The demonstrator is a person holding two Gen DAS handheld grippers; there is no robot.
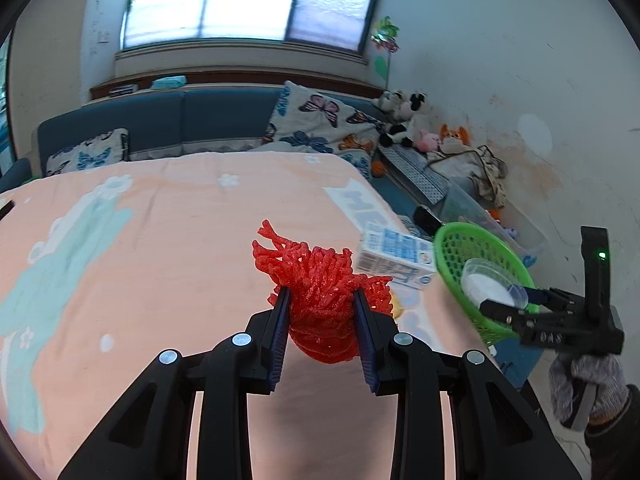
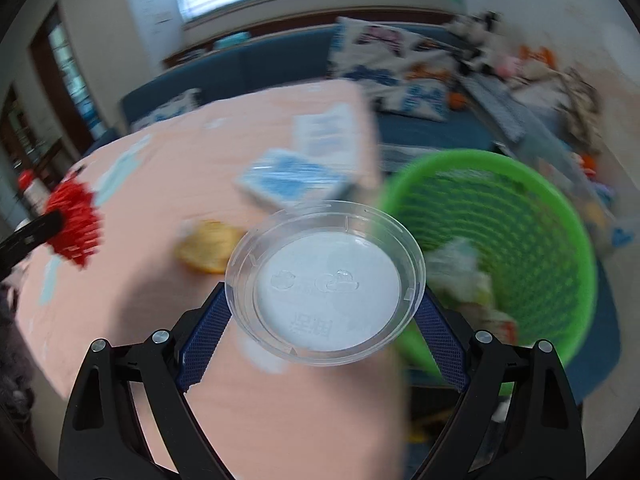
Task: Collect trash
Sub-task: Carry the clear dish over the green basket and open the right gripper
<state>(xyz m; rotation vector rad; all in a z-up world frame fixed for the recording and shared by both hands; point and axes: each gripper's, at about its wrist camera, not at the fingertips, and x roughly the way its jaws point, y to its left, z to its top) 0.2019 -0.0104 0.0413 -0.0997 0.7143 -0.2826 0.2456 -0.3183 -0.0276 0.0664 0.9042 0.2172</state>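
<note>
left claw (image 1: 322,304) gripping red foam net (image 1: 320,284), right claw (image 2: 324,312) gripping clear lid (image 2: 325,285)

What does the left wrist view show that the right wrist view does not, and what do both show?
Only the left wrist view: the right tool seen from outside, with the gloved hand holding it.

Only the right wrist view: crumpled trash already inside the green basket, and the raised marks on the clear lid.

Both: the red foam net in the left tool, the milk carton, the basket, the lid, the peach cloth.
</note>
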